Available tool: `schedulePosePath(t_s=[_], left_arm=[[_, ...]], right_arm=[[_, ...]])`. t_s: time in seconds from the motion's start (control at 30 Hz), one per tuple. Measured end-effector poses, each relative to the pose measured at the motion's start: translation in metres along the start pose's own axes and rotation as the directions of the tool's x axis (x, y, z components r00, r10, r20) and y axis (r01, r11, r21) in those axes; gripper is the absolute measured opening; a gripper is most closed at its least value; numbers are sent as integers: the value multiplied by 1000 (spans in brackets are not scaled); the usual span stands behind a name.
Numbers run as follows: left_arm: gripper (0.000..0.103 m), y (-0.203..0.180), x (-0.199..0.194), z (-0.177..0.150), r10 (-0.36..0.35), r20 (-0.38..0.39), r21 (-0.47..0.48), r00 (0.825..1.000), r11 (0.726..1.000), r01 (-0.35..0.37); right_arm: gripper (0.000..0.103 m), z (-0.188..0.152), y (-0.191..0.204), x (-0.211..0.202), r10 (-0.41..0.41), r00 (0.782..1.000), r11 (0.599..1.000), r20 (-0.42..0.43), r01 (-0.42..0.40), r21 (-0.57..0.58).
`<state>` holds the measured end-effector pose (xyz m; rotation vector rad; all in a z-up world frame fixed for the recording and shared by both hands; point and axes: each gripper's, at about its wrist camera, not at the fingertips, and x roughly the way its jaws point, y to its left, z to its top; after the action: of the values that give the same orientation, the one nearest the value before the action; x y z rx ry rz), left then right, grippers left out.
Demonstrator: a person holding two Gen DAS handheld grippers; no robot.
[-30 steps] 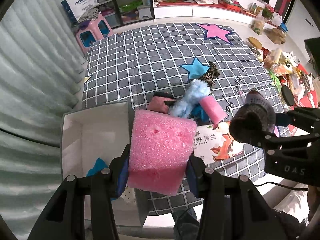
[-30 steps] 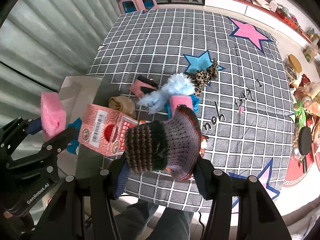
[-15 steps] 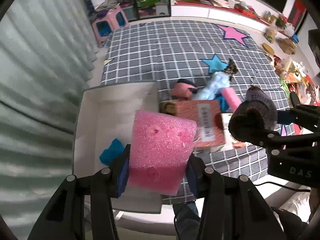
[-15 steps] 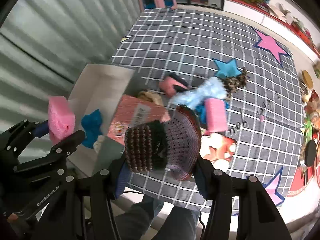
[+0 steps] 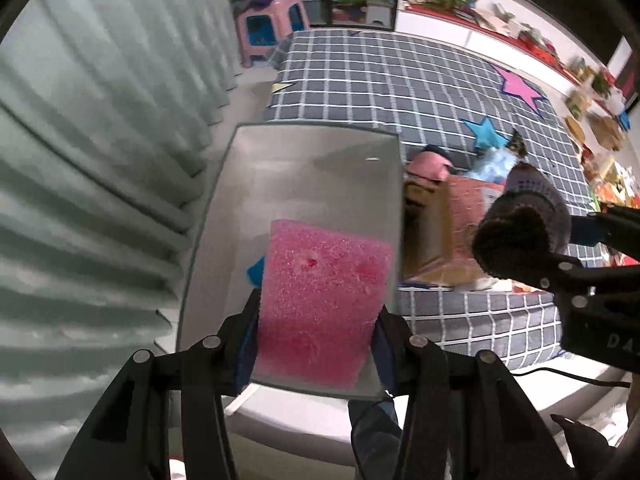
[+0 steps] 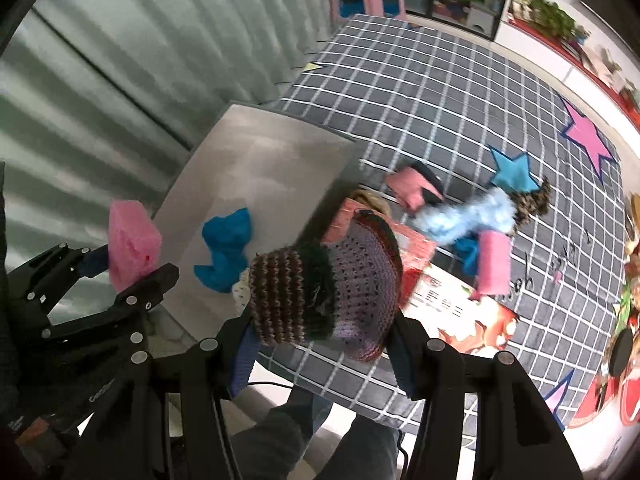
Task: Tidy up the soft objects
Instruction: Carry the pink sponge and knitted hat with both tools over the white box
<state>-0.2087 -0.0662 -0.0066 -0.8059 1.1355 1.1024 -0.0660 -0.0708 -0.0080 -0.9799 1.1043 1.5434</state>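
Left gripper (image 5: 316, 332) clamped on pink sponge (image 5: 320, 300), above white box (image 5: 304, 176). Right gripper (image 6: 320, 344) clamped on knitted hat (image 6: 324, 292), above box's edge. Only in right view: blue cloth (image 6: 226, 248) inside box; farther out, fluffy blue toy (image 6: 468, 218) on checked mat (image 6: 440, 92).

Both views are evenly lit with soft indoor light and weak shadows. Strong fisheye bending and dark corners; the right edges look motion-blurred.
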Motion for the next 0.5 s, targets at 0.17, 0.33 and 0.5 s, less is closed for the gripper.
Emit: schedulePosePath(t_s=[0.17,0.33,0.5], left_arm=[[52,24,6,-10,18,-22,-61,1000,998,-19],[52,37,13,-18,25,-45,-104,999,994,-29],[52,42,20,-21,24,-63,-129,998,991,-32]], right_arm=[[57,9,21,4,18,1000,999,1,-18,-43],[57,15,40,14,32,999,996,-22,-34,-87],[57,20,53,23,39,998,992,-41,-43,-115]])
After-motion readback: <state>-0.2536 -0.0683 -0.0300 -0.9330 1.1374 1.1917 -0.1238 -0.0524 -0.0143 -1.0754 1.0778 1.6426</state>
